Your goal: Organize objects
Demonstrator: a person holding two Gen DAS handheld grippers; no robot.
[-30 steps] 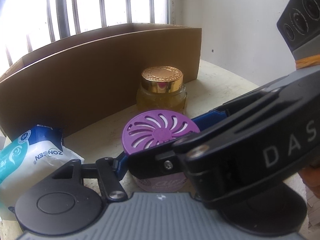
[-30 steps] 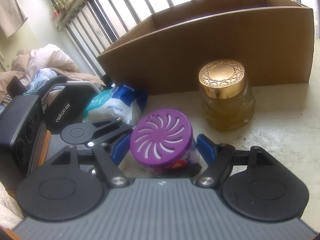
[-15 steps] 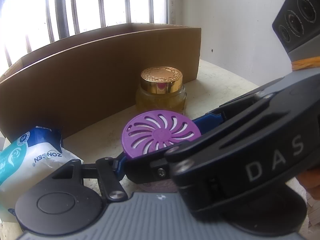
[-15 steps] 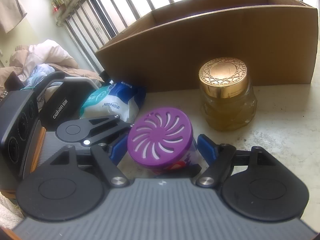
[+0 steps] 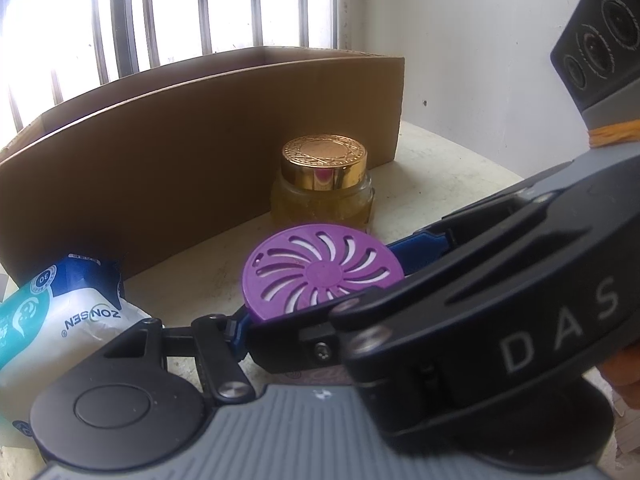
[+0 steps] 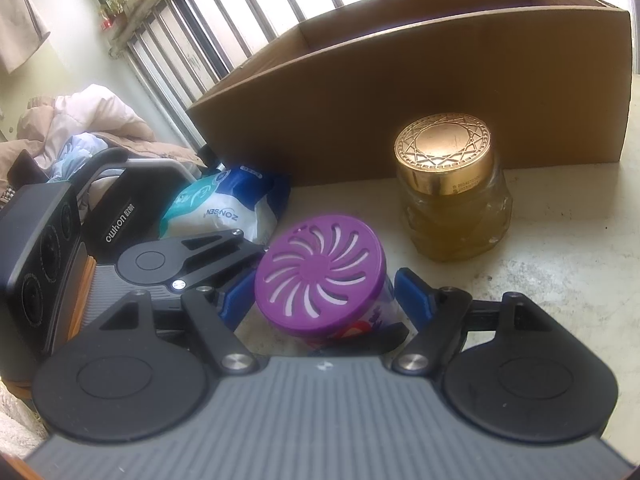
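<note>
On the table (image 6: 560,280), near the cardboard box (image 6: 400,92), stands the purple-lidded tub (image 6: 320,268). Left gripper (image 5: 320,304) squeezes its sides; right gripper (image 6: 324,292) straddles it, loose. It looks light, hard and smooth, so grab low on the body.

Right wrist view: bare worktop (image 6: 560,280) at right of frame is passable. The cardboard box (image 6: 400,100) wall blocks the upper frame; glass jar (image 6: 452,200) stands centre-right, wipes packet (image 6: 224,208) centre-left.

table (image 6: 560,280) | on it: box (image 6: 400,92), jar (image 6: 452,200), freshener (image 6: 320,276), packet (image 6: 224,208)
</note>
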